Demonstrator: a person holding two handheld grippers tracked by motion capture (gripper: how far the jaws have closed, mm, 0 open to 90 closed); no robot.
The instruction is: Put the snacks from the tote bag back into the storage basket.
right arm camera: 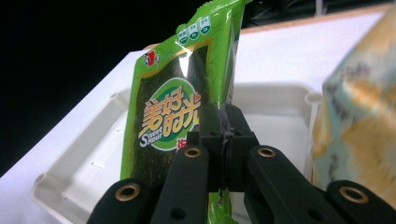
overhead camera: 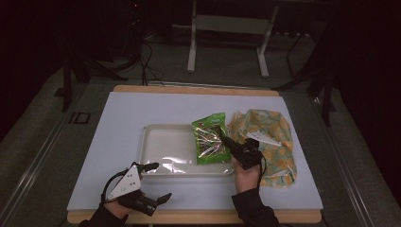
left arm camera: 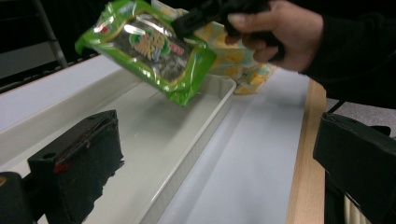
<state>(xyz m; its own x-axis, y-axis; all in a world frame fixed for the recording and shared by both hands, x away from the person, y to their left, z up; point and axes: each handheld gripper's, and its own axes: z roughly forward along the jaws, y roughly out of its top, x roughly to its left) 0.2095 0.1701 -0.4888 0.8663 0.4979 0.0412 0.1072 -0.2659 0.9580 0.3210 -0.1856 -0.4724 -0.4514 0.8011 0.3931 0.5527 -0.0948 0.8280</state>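
High view: I sit at the near edge of a counter (overhead camera: 118, 109) covered with a pale sheet. A shallow white tray (overhead camera: 163, 144) lies at its middle. My right gripper (overhead camera: 226, 141) reaches in from the near right, clenched on the edge of a green snack packet (overhead camera: 210, 138) and holding it over the right end of the tray. Just right of the tray lies a crumpled yellow and teal patterned bag (overhead camera: 272, 142). My left gripper (overhead camera: 156, 182) rests near the counter's near left edge with its jaws spread and nothing between them.

Left gripper view: Between my two wide-apart black jaws I see along the tray (left arm camera: 154, 135). The snack packet (left arm camera: 149, 49) hangs tilted in the air above the tray's far end, pinched by my right gripper (left arm camera: 187, 23); it does not touch the tray floor.

Right gripper view: My right jaws are pressed together on the packet's side seam (right arm camera: 187, 93), with the tray (right arm camera: 275, 107) behind and below it and the patterned bag (right arm camera: 359, 116) at the right.

By my judgement, the pick-up is done; lowering the packet onto the tray and letting go remain.
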